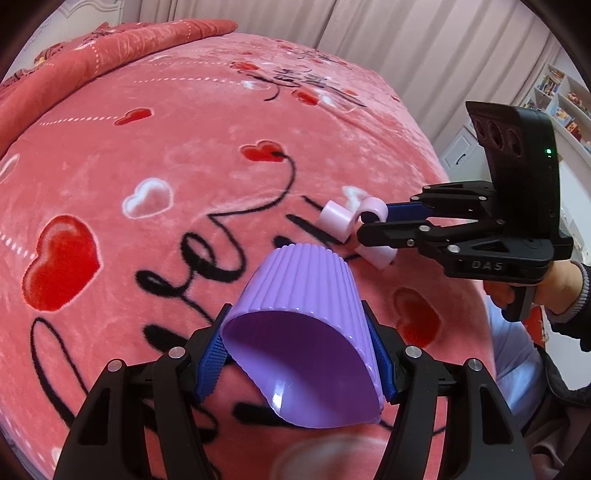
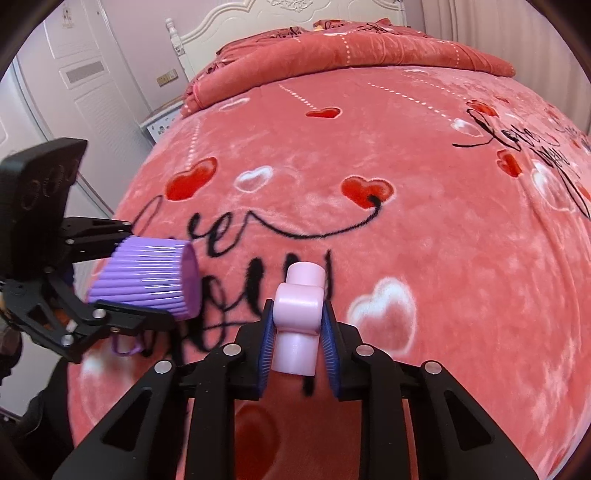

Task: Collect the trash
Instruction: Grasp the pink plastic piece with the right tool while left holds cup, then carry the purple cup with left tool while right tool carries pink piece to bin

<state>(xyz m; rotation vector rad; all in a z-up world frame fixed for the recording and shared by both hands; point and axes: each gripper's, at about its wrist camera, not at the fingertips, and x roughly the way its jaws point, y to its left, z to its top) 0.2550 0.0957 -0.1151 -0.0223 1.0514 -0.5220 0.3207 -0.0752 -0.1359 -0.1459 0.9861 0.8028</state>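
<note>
Two light plastic pieces are held above the bed [image 2: 443, 258]. The left hand-held gripper [image 1: 299, 354] pinches a ribbed purple cup [image 1: 303, 332], thin-walled, probably squashable. The right hand-held gripper [image 2: 297, 332] clamps a stiff pink tube fitting [image 2: 298, 317] across its smooth, likely slippery middle.

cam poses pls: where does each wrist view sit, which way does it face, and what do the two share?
Left wrist: sits behind the left tool, looking along its fingers over the pink bedspread toward curtains; it is shut on the purple cup; the person's right hand shows.
Right wrist: sits behind the right tool, facing the headboard; it is shut on the pink connector piece.
Shared: bedspread, cup, connector piece, and each sees the other tool.
</note>
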